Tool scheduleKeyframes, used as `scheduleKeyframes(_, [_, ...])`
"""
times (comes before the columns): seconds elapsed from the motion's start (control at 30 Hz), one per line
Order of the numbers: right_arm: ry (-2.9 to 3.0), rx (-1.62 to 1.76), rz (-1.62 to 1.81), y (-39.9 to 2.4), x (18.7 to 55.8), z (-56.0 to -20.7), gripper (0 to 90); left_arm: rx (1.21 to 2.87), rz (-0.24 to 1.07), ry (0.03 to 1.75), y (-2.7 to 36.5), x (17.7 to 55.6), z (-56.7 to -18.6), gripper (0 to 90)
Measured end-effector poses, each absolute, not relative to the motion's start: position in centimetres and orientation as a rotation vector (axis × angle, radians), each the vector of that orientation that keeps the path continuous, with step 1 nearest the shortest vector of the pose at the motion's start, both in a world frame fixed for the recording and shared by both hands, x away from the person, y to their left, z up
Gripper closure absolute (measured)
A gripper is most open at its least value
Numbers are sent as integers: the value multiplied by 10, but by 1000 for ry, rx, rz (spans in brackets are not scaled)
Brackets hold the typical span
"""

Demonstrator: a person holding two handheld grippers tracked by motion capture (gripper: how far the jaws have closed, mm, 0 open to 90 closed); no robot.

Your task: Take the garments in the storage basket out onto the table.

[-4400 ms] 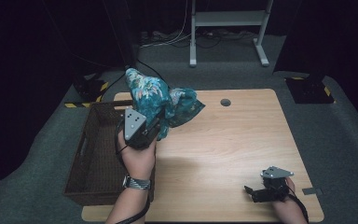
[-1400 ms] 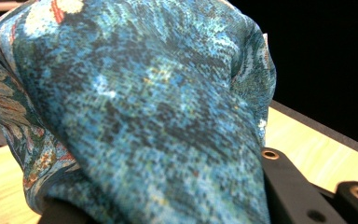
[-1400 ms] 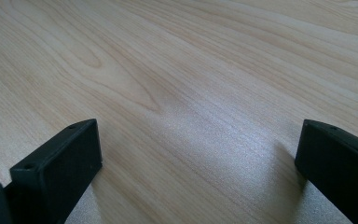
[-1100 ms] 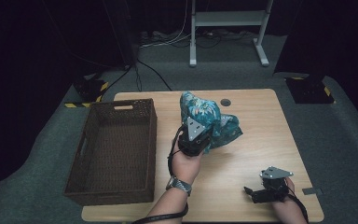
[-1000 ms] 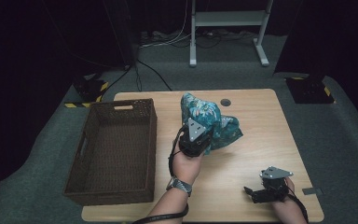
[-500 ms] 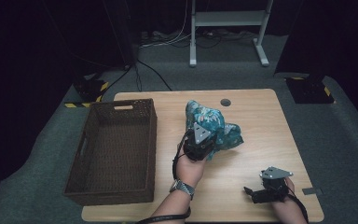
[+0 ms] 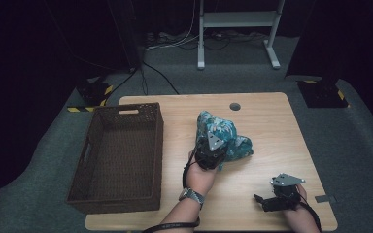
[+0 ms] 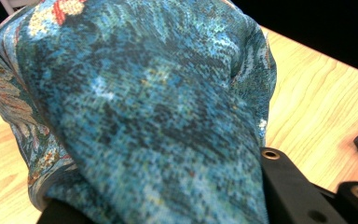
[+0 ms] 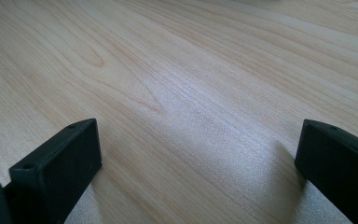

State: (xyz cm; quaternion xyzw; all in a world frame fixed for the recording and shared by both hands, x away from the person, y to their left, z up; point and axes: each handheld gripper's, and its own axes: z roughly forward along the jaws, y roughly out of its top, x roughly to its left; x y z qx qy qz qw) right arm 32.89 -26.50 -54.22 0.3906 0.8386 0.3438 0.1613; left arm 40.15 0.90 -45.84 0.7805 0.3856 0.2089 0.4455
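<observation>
A teal cloth bundle (image 7: pixel 227 137) with a leafy, floral print sits low over the middle of the wooden table (image 7: pixel 272 121), its lower edge at or just above the top. My left gripper (image 7: pixel 215 148) is shut on the near side of the bundle, and a hand holds it from below. In the left gripper view the cloth (image 8: pixel 144 93) bulges between the two black jaws and hides most of them. My right gripper (image 7: pixel 268 201) lies at the table's near right corner, jaws open. The right gripper (image 9: pixel 198 154) has bare wood between its fingers.
A dark brown wicker basket (image 7: pixel 151 141) stands on the left part of the table, nothing visible inside it. A round cable hole (image 7: pixel 234 106) is near the far edge. Grey carpet surrounds the table, and a white desk frame (image 7: pixel 235 34) stands behind.
My left gripper has carried the cloth bundle from above the basket's far corner to mid-table, then lowered it toward the near side. The right gripper has stayed still.
</observation>
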Motion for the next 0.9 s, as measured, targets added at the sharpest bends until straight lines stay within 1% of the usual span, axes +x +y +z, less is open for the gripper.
scheduleKeyframes(0.47, [2394,1115,982,-265,329,-542,4,2037,481,966,2,405,-472,744])
scheduleKeyframes(0.7, [2394,1112,982,-265,329,-542,4,2121,425,967,-1,410,-477,731])
scheduleKeyframes(0.9, [2396,1110,983,-265,329,-542,4,2164,370,982,2,416,-480,702])
